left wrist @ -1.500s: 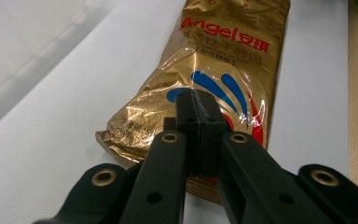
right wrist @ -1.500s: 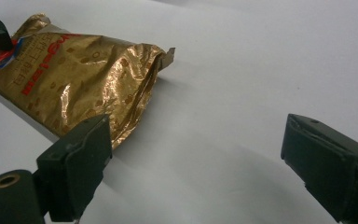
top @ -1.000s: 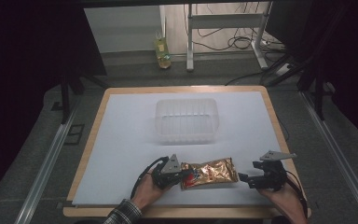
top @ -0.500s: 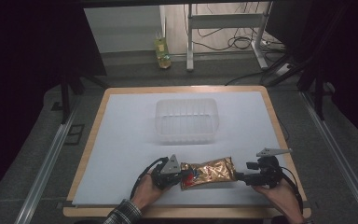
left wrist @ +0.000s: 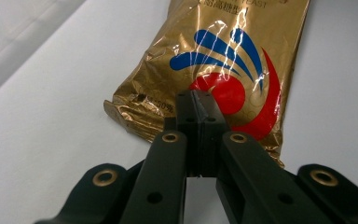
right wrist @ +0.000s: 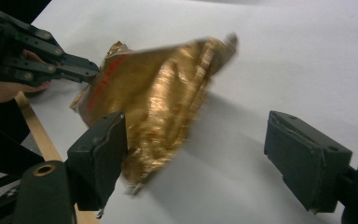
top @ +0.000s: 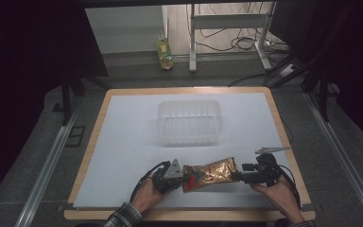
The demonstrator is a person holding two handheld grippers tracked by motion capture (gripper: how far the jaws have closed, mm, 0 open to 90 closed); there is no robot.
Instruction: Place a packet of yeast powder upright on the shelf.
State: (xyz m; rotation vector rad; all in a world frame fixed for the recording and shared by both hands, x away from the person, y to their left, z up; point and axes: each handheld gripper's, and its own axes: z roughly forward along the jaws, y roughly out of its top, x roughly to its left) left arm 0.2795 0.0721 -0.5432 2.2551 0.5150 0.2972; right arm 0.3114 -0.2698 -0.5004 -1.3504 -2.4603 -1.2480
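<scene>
Lying between two grippers, one gold packet; one clear tub beyond.

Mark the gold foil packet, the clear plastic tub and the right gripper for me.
Gold foil packet (top: 211, 173): high view, middle of its crinkled face.
Clear plastic tub (top: 189, 137): high view, near wall.
Right gripper (right wrist: 214, 163): right gripper view, gap between open jaws.

The gold packet reads "YEAST" (also "50%").
</scene>
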